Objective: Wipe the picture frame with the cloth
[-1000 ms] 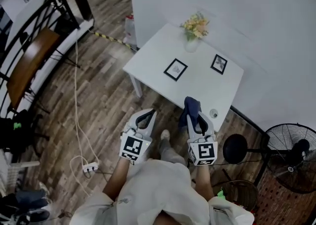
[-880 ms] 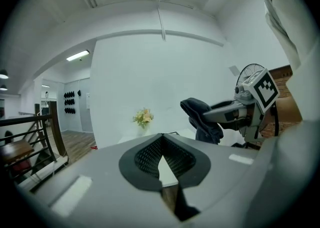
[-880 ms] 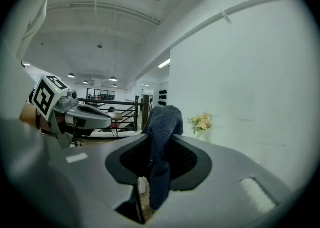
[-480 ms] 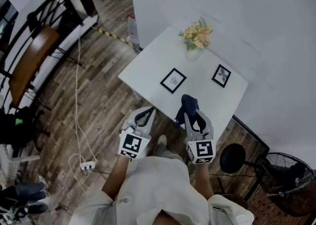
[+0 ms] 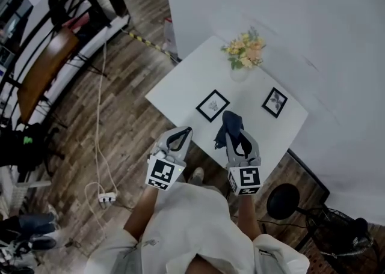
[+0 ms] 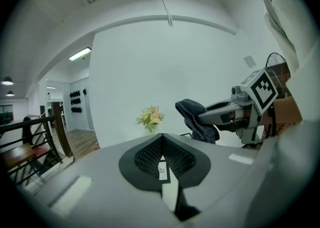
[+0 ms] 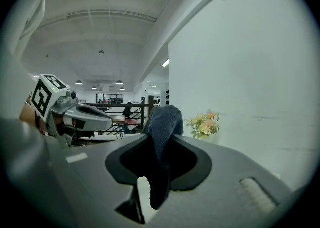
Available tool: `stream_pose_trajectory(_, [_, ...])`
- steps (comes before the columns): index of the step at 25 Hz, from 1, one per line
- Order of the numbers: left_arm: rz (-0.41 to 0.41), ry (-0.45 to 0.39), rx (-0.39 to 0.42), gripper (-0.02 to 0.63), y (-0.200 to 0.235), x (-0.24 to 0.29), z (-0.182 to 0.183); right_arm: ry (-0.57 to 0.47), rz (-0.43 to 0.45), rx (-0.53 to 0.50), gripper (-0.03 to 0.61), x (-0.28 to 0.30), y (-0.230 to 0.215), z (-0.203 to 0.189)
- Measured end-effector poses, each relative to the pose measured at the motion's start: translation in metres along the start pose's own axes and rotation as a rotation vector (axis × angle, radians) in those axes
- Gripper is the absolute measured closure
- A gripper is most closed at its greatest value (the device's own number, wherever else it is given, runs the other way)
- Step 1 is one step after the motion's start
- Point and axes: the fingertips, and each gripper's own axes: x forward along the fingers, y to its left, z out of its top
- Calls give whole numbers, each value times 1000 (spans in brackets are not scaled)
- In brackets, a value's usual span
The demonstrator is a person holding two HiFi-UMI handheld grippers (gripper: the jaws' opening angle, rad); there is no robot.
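A white table (image 5: 186, 80) carries two black picture frames, one near its front (image 5: 212, 105) and one at the right (image 5: 274, 102). My right gripper (image 5: 232, 130) is shut on a dark blue cloth (image 5: 229, 126), which hangs over the table's near edge, just right of the front frame. The cloth (image 7: 162, 122) bulges up between the jaws in the right gripper view. My left gripper (image 5: 186, 130) is shut with nothing in it and hovers off the table's front-left edge. In the left gripper view its jaws meet (image 6: 161, 136), and the cloth (image 6: 196, 117) shows to the right.
A vase of yellow flowers (image 5: 245, 55) stands at the table's back by the white wall. A wooden chair (image 5: 42, 71) and a black railing are at the left. A white cable and power strip (image 5: 107, 197) lie on the wood floor. A black stool (image 5: 283, 200) stands at the right.
Both grippers have come closer to the table. The right gripper with the cloth has moved from beyond the table's front edge to over it, near the front frame.
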Motion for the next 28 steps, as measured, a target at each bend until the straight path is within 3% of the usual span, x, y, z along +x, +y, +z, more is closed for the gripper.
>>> stream_pose_trajectory(8, [-32,-4,7,594,14,33,-1,14,-22,9,477,23,-16,-4])
stream_pose_trajectory(16, [-127,-9,18,594,42,92,-5,57,-111,29,477,61,-44,-14])
stream_pose_trajectory(28, [-396,84,43,594,72,182,-39,166,-347,173,477,107,-89,-45])
